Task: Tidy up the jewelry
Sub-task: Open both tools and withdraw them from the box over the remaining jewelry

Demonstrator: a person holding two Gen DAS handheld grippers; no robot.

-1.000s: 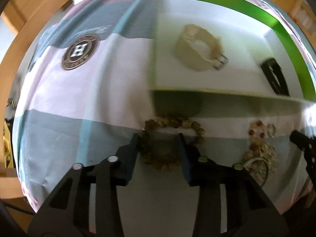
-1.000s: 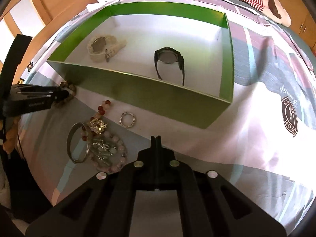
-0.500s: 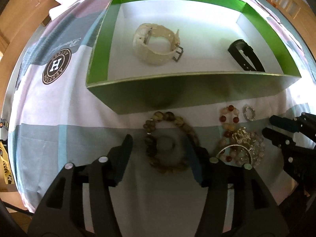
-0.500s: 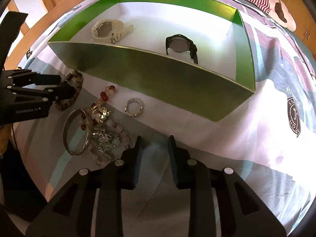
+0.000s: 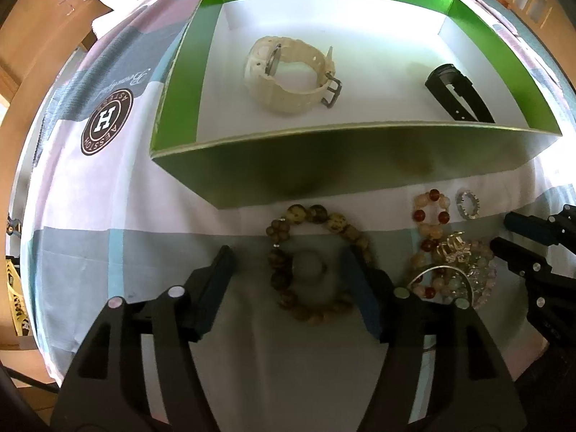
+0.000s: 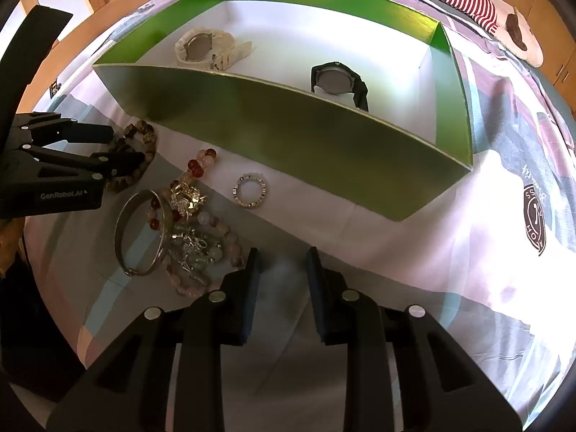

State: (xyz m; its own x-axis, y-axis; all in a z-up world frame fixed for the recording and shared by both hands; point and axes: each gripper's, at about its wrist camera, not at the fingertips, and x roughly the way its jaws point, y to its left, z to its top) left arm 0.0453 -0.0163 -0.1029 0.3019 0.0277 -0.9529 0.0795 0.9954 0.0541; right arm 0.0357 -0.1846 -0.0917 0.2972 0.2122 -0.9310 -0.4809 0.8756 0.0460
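Two watches lie in one green box [image 6: 288, 136]: a cream one [image 5: 288, 73] and a black one [image 6: 338, 81]. On the bedspread by the box's near wall: one brown bead bracelet [image 5: 316, 262], one ring [image 6: 250, 190], one bangle [image 6: 142, 232], and a tangle of bead bracelets [image 6: 194, 230] too knotted to count.

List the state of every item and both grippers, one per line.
left gripper: open, straddling the brown bead bracelet
right gripper: open, holding nothing
green box: open-topped
cream watch: in box, buckled
black watch: in box
sparkly ring: flat on cloth
silver bangle: beside tangled bracelets
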